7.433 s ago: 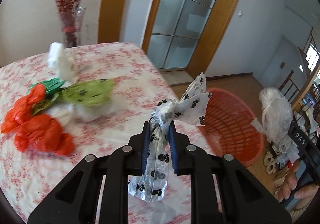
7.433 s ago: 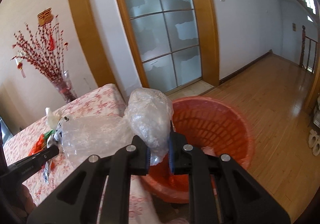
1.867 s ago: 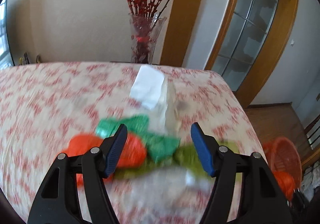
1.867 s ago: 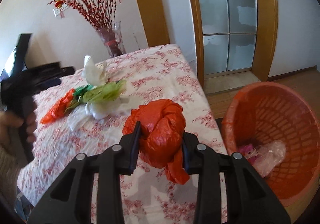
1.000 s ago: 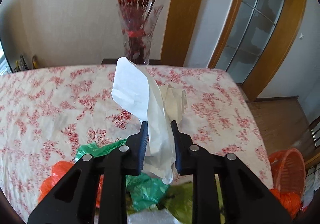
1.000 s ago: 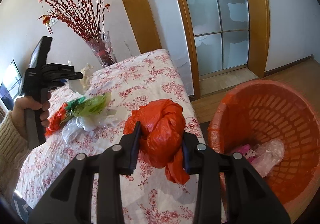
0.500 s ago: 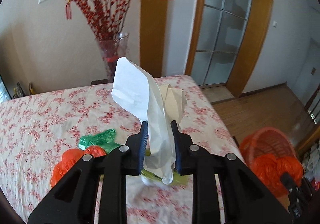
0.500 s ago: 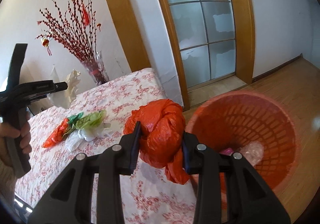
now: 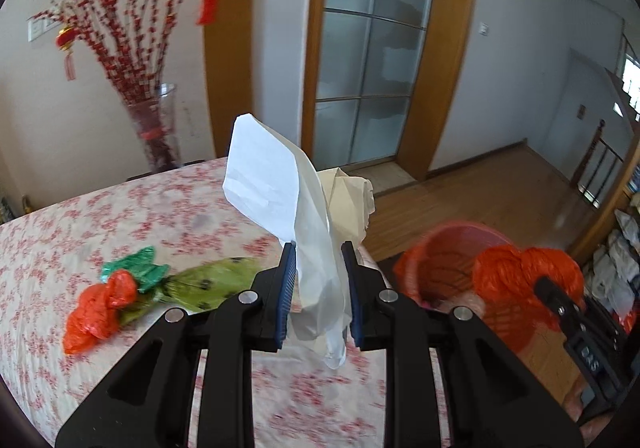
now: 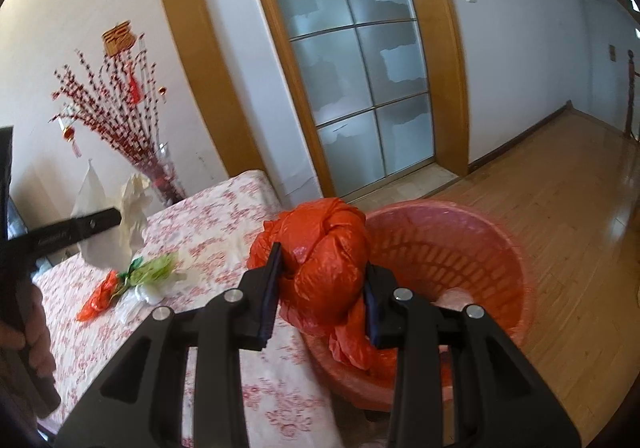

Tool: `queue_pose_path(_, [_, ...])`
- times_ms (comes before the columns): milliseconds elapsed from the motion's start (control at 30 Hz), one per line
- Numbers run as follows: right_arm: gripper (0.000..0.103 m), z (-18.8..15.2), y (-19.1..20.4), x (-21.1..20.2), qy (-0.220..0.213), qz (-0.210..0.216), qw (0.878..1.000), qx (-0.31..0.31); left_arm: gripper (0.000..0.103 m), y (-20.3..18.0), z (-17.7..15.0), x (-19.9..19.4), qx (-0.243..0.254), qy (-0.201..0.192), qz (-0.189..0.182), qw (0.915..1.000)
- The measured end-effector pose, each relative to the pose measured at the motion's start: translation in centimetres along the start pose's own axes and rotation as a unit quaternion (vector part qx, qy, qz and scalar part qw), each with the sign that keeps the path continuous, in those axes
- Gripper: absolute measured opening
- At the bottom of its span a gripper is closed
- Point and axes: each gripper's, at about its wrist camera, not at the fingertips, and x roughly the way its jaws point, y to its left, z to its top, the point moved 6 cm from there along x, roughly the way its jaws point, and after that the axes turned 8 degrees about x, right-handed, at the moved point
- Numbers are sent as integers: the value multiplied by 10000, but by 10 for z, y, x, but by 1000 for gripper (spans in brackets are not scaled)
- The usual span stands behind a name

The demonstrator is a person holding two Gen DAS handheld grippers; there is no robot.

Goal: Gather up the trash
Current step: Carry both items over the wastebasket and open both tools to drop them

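orange plastic, a knotted bag [image 10: 326, 268], is sitting clamped between the fingers of the right tool [image 10: 322, 284], which is closed tight on its middle. in the right wrist view the bag is hanging at frame centre, over the near rim of the orange basket [image 10: 480, 244] that is filling the lower right, beside the edge of the surface [image 10: 224, 232].

the left tool [image 9: 319, 290] is gripping a white paper-and-film wad [image 9: 288, 200], its fingers closed narrowly on the lower part, with the wad standing up through the centre of the left wrist view. the basket is showing at the right of that view, well apart from this tool.

for a clean drop, the right tool is best carried further over the basket's open mouth before the fingers are released, since the loose tail is dangling near the rim and could snag there. the left tool should be following in turn.

at the left of the left wrist view, a small orange bag [image 9: 100, 308], a green bag [image 9: 134, 270] and an olive spotted bag [image 9: 216, 280] are lying on the surface, not yet collected.
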Motion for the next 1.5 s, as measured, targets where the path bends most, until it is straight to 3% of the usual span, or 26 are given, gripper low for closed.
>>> queue_pose_path(700, [34,20,-79,-5,-309,-538,9965,564,23,-119,-9,27,352,177,-1034,9939])
queue_pose_path(1500, [35,22,-108,20,-273,-701,9944,743,23,-174,-27,70,375,658,-1602,9842])
